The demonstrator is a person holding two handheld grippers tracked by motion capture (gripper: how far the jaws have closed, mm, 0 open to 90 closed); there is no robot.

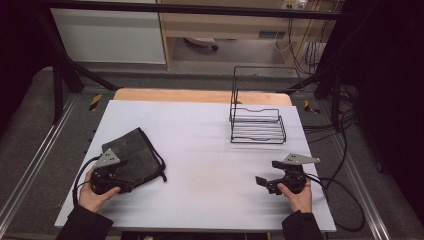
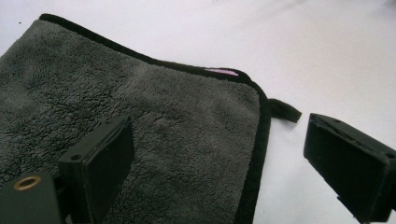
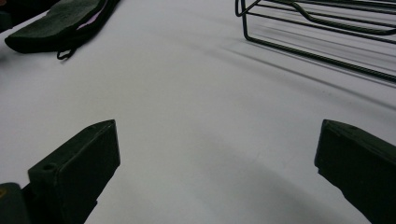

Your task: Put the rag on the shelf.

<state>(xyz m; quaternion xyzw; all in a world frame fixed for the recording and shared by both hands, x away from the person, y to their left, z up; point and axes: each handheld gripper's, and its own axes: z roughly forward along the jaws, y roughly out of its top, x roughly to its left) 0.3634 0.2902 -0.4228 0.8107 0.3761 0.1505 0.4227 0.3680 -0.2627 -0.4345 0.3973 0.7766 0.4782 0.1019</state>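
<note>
A folded dark grey towel with a black hem lies on the left of the white table. My left gripper rests over the towel's near edge, jaws open. In the left gripper view the towel spreads under my left gripper, and its corner with a small black loop lies between the jaws, touching neither. My right gripper sits low over bare table at the near right, open and holding nothing. The right gripper view has my right gripper over plain table and the towel far off.
A black wire rack stands at the back right of the table; its wires cross the top of the right gripper view. Cables trail off the table's right side. A wooden board edge runs along the far side.
</note>
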